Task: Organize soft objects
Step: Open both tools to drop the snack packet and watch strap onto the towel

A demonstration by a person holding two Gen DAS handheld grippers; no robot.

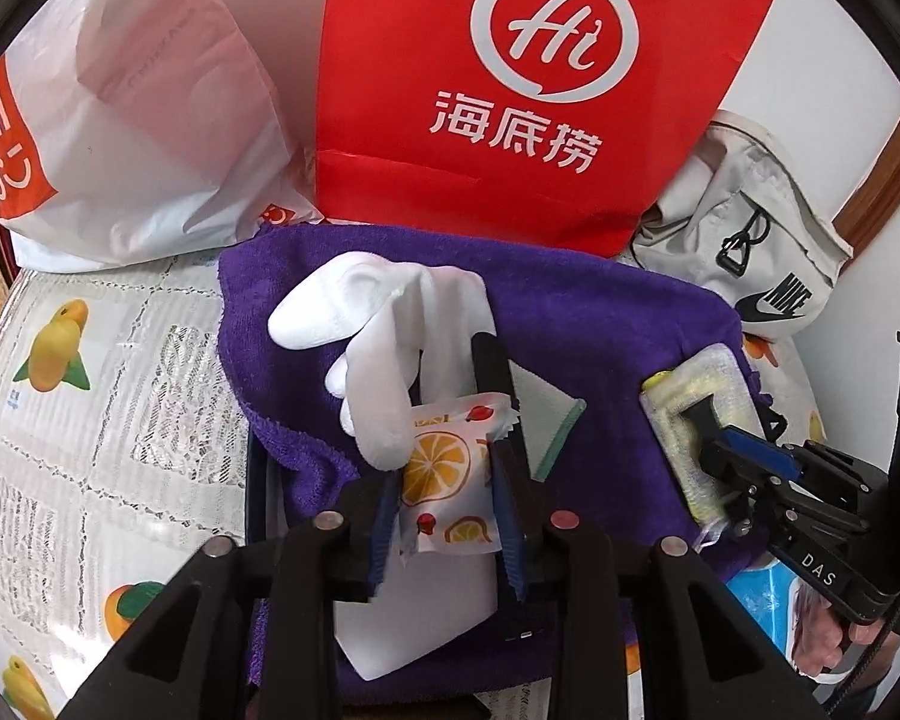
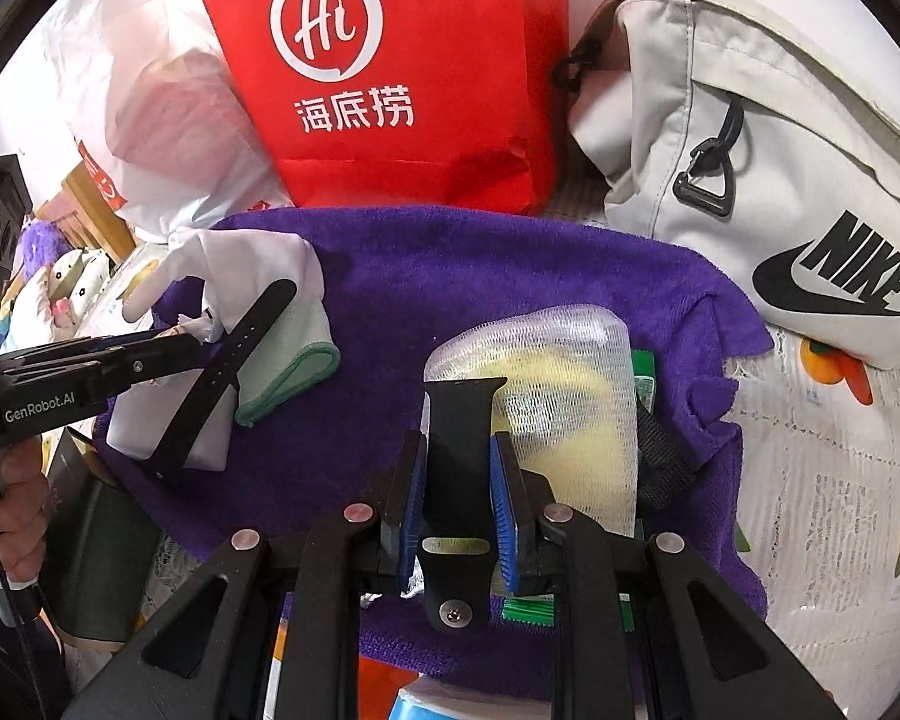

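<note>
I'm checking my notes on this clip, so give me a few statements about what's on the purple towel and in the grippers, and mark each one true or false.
1. The left gripper has an orange-slice printed packet between its pads. True.
2. The right gripper is clamped on a white glove. False: a black watch strap piece sits between its pads; the white glove lies on the purple towel.
3. The red paper bag stands behind the towel. True.
4. The Nike bag is black with a white logo. False: it is light grey with a black logo.
5. The mesh-wrapped yellow sponge lies on the towel. True.
</note>
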